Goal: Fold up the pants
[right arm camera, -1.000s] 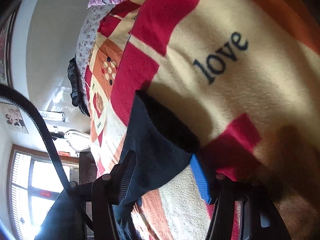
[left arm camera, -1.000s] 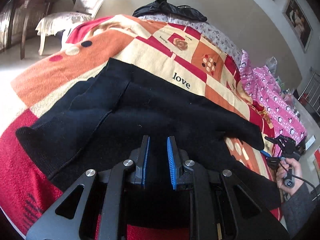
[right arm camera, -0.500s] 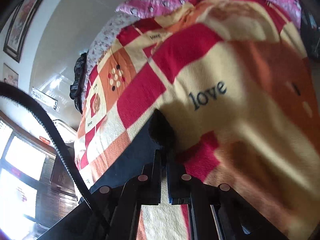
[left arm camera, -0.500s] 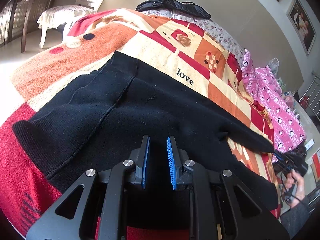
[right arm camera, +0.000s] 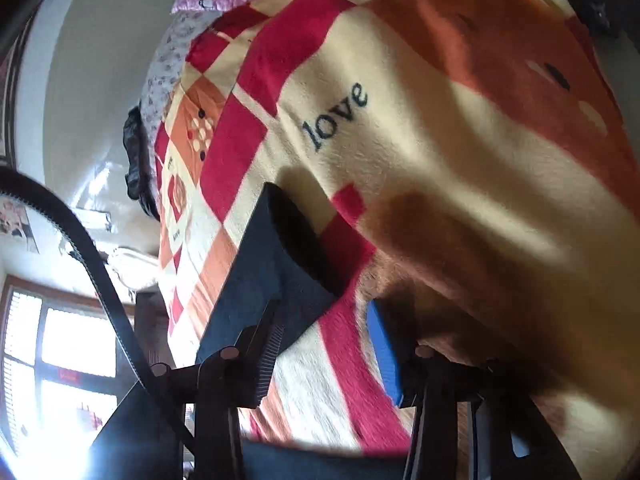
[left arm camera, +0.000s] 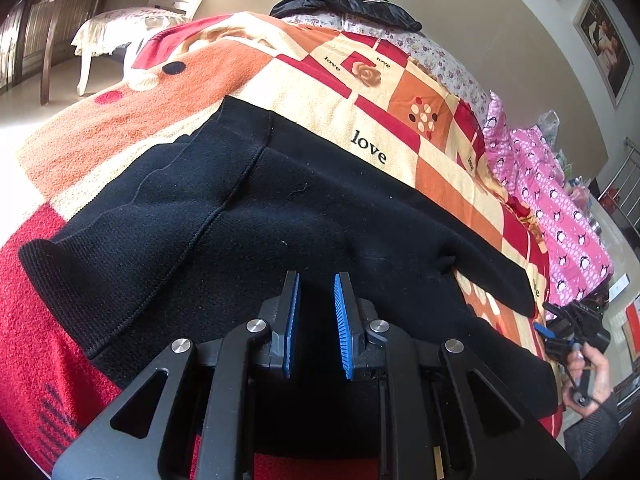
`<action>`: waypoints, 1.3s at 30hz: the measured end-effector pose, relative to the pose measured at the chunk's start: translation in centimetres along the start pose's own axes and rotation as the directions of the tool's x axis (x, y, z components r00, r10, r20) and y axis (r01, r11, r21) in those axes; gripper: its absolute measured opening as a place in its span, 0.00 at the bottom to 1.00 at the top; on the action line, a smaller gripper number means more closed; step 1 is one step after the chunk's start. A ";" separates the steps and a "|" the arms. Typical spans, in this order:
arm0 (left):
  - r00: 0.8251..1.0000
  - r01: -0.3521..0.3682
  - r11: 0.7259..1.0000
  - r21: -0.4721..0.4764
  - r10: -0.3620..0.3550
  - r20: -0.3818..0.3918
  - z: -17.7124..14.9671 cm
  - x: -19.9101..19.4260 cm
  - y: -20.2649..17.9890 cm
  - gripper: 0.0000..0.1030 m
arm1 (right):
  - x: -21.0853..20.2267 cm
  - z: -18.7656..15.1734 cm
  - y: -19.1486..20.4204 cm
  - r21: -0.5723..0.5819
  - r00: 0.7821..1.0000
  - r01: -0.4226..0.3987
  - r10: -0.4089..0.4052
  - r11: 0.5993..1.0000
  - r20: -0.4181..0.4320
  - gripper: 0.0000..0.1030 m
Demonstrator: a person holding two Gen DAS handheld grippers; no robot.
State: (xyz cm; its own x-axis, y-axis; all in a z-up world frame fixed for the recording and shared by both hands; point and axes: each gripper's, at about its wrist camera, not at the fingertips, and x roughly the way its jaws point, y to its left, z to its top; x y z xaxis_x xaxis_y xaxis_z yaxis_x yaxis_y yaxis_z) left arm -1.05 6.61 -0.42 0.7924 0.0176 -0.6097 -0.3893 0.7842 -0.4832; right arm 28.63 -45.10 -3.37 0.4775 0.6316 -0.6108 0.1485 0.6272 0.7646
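Observation:
Black pants (left arm camera: 280, 216) lie spread across a patchwork blanket (left arm camera: 304, 80) on a bed, waistband at the left, legs running right. My left gripper (left arm camera: 316, 312) hovers over the pants' near edge, its blue pads a small gap apart with nothing clearly between them. My right gripper (left arm camera: 568, 332) shows at the far right by the leg ends. In the right wrist view the right gripper (right arm camera: 324, 344) is open, its jaws wide apart, with a pant leg end (right arm camera: 276, 264) lying just ahead of the left finger (right arm camera: 264, 360).
A black jacket (left arm camera: 344, 0) lies at the bed's far end. A pink penguin quilt (left arm camera: 560, 208) lies along the right side. A white chair (left arm camera: 132, 28) and dark wooden table (left arm camera: 60, 4) stand at the back left.
The right gripper, shut on the pant leg end half a second ago, has opened wide and let it go. The left gripper has hardly moved.

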 end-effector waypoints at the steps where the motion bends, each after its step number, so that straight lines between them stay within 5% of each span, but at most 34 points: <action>1: 1.000 -0.003 1.000 -0.002 0.003 0.003 0.0 0.0 0.0 0.15 | 0.2 -0.1 0.3 0.004 1.000 0.009 -0.009 1.000 0.013 0.44; 7: 1.000 -0.009 1.000 0.003 0.009 0.002 0.0 0.0 -0.1 0.15 | 3.4 0.0 3.6 -0.151 0.998 0.002 -0.011 0.989 -0.060 0.44; 9: 1.000 -0.005 1.000 -0.001 0.005 0.001 0.0 0.0 -0.1 0.15 | 3.5 -0.4 4.1 -0.208 0.996 0.052 -0.065 0.977 -0.055 0.05; 17: 1.000 0.007 1.000 -0.008 -0.007 -0.011 0.2 0.1 0.2 0.15 | -0.6 -3.5 5.7 -0.455 0.967 0.247 -0.248 0.855 0.059 0.04; 25: 1.000 -0.011 1.000 0.025 0.012 -0.027 0.4 0.2 -0.5 0.15 | -2.6 -2.7 1.6 -0.374 0.964 0.257 -0.262 0.891 0.037 0.04; 31: 0.999 0.030 0.992 0.119 -0.027 -0.025 4.5 -1.8 -1.9 0.15 | -3.8 -3.6 1.0 -0.371 0.964 0.263 -0.227 0.891 0.136 0.12; 33: 1.000 0.022 0.991 0.129 -0.019 -0.024 7.3 -1.8 -1.7 0.23 | -3.5 -3.9 0.6 -0.417 0.972 0.223 -0.171 0.881 0.158 0.21; 35: 0.999 0.027 0.993 0.114 -0.022 -0.043 10.6 -0.9 -1.2 0.72 | -3.9 -4.1 -0.4 -0.397 0.978 0.180 -0.120 0.900 0.170 0.22; 39: 0.985 0.057 0.990 0.132 -0.035 -0.169 16.1 3.6 -0.2 0.78 | -3.7 -4.5 0.0 -0.427 0.981 0.166 -0.104 0.889 0.165 0.34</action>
State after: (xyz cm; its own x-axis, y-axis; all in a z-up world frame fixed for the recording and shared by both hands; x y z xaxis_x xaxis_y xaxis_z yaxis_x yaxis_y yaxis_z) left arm 9.41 16.49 7.62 0.7145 -0.1147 -0.6902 -0.2779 0.8588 -0.4304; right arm 22.99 -45.33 -2.04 0.5961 0.4790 -0.6443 -0.1584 0.8569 0.4905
